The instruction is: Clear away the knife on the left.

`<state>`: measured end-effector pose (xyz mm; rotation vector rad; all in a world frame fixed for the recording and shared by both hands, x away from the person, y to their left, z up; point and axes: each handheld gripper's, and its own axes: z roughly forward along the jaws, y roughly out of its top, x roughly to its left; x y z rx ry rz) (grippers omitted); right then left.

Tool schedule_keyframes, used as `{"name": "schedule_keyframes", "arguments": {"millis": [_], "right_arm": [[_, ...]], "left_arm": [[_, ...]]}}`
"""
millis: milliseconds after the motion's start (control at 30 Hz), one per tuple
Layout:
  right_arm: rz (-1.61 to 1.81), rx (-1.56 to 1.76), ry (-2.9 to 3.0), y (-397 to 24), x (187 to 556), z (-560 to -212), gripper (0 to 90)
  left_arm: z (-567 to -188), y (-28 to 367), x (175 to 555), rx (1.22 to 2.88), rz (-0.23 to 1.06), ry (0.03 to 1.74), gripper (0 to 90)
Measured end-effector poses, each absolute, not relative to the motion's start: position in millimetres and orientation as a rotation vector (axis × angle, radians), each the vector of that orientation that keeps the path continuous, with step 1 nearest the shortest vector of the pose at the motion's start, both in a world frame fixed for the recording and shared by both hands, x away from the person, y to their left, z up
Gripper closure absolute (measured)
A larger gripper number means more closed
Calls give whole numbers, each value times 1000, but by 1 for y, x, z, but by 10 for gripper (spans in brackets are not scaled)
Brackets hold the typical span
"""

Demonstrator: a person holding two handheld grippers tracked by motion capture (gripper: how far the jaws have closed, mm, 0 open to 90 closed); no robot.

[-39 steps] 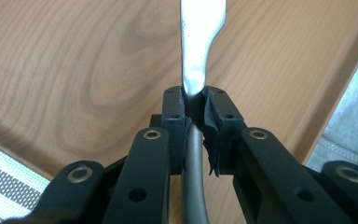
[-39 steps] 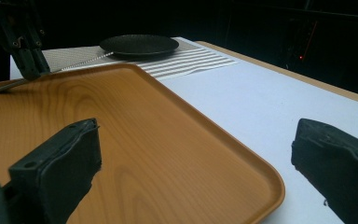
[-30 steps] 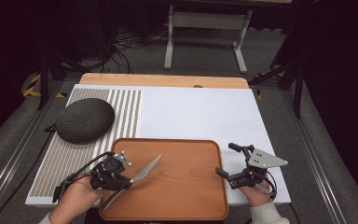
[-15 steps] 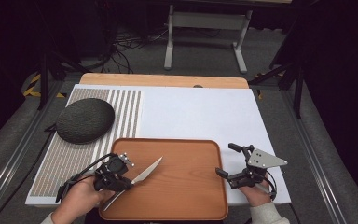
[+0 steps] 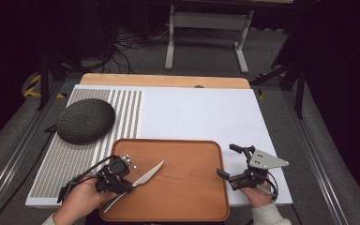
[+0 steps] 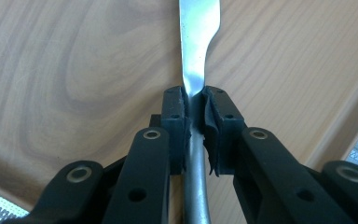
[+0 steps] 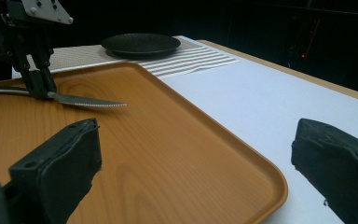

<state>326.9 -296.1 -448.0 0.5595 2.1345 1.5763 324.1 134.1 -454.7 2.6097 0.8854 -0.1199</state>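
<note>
A silver table knife (image 5: 147, 177) with a serrated blade lies nearly level low over the wooden tray (image 5: 168, 142), at its left part. My left gripper (image 5: 130, 183) is shut on the knife where handle meets blade. In the left gripper view the pads (image 6: 177, 112) pinch the knife (image 6: 198, 28), and its blade points away over the tray (image 6: 74, 70). My right gripper (image 5: 228, 161) stands open at the tray's right edge with nothing between its jaws. The right gripper view shows this gripper (image 7: 198, 149) facing the knife (image 7: 74, 99) and the left gripper (image 7: 39, 86).
A dark round plate (image 5: 85, 120) sits on the striped mat at the back left, also seen as the plate (image 7: 141, 43) in the right gripper view. White board surface (image 5: 197, 112) stretches behind and to the right of the tray. The tray rim (image 7: 242, 154) is raised.
The left gripper has shifted slightly with the knife, whose tip now sits a little nearer to me. The right gripper has kept still.
</note>
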Motion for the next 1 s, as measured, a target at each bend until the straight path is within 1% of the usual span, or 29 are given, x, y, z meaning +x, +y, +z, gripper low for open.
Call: {"name": "schedule_keyframes", "arguments": {"millis": [300, 400, 500, 533, 600, 633, 667, 733, 767, 800, 867, 900, 933, 1000], "right_arm": [[1583, 564, 2135, -296, 327, -448, 22], [1588, 565, 2135, -296, 327, -448, 22], [1586, 568, 2134, -296, 327, -448, 22], [1587, 569, 2133, -296, 327, -448, 22], [1589, 569, 2132, -296, 327, -448, 22], [1589, 569, 2132, -296, 327, -448, 22], [1589, 569, 2133, -296, 327, -448, 22], [1589, 568, 2135, -296, 327, -448, 22], [1590, 569, 2135, -296, 327, -448, 22], [1589, 569, 2134, -296, 327, -449, 22], [1589, 567, 2134, -296, 327, -449, 22], [1588, 567, 2134, -296, 327, -449, 22], [1586, 567, 2134, -296, 327, -449, 22], [1586, 570, 2134, -296, 327, -449, 22]], "left_arm": [[-454, 133, 323, 2632, -115, 864, 775], [-454, 135, 325, 2613, -119, 870, 687], [-452, 136, 325, 2569, -120, 837, 507], [-452, 136, 325, 2569, -120, 837, 423], [-449, 136, 324, 2552, -60, 776, 373], [-449, 136, 324, 2552, -60, 776, 347], [-447, 136, 324, 2541, -37, 750, 347], [-443, 135, 323, 2531, -34, 734, 401], [-441, 134, 323, 2529, -9, 703, 475], [-439, 133, 321, 2531, -2, 687, 597], [-437, 130, 318, 2546, 25, 631, 796], [-436, 127, 317, 2557, 43, 595, 859], [-436, 125, 316, 2560, 45, 575, 895], [-438, 119, 315, 2598, 65, 535, 898]]}}
